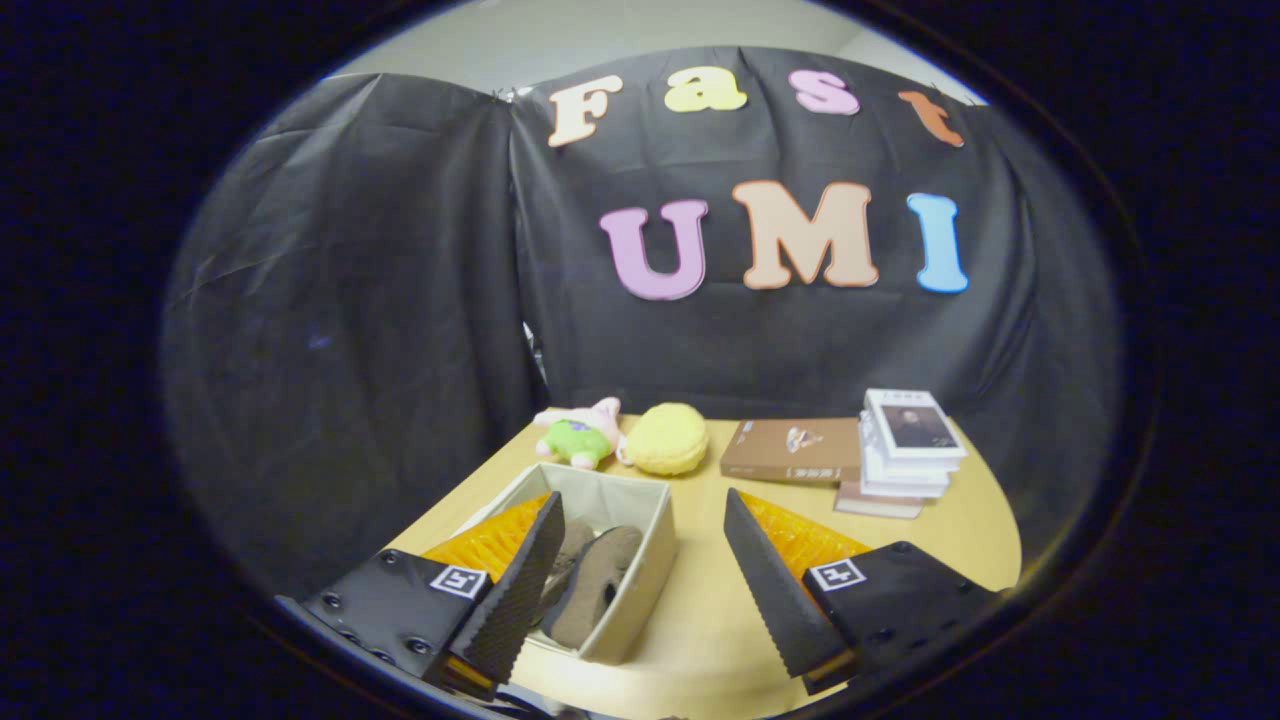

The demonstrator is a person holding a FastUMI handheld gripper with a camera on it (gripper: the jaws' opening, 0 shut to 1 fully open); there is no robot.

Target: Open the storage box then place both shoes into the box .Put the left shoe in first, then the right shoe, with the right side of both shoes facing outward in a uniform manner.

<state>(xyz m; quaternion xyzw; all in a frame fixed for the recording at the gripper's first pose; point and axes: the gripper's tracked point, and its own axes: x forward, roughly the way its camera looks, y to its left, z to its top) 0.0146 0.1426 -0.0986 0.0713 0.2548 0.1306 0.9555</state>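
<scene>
An open beige storage box (pixel 650 545) stands on the wooden table, just ahead of my left finger. Inside it a brown shoe (pixel 597 585) lies on its side with its sole showing. Part of a second shoe (pixel 570 548) shows beside it, half hidden behind the left finger. My gripper (pixel 640 590) hangs above the table's near side, open wide, with nothing between the fingers. The left finger (pixel 520 590) overlaps the box's left part; the right finger (pixel 770 595) is over bare table to the right of the box.
Beyond the box lie a green and pink plush toy (pixel 582 436) and a round yellow cushion (pixel 666 438). A brown book (pixel 792 450) and a stack of books (pixel 905 450) sit at the table's far right. Black cloth walls close in the table.
</scene>
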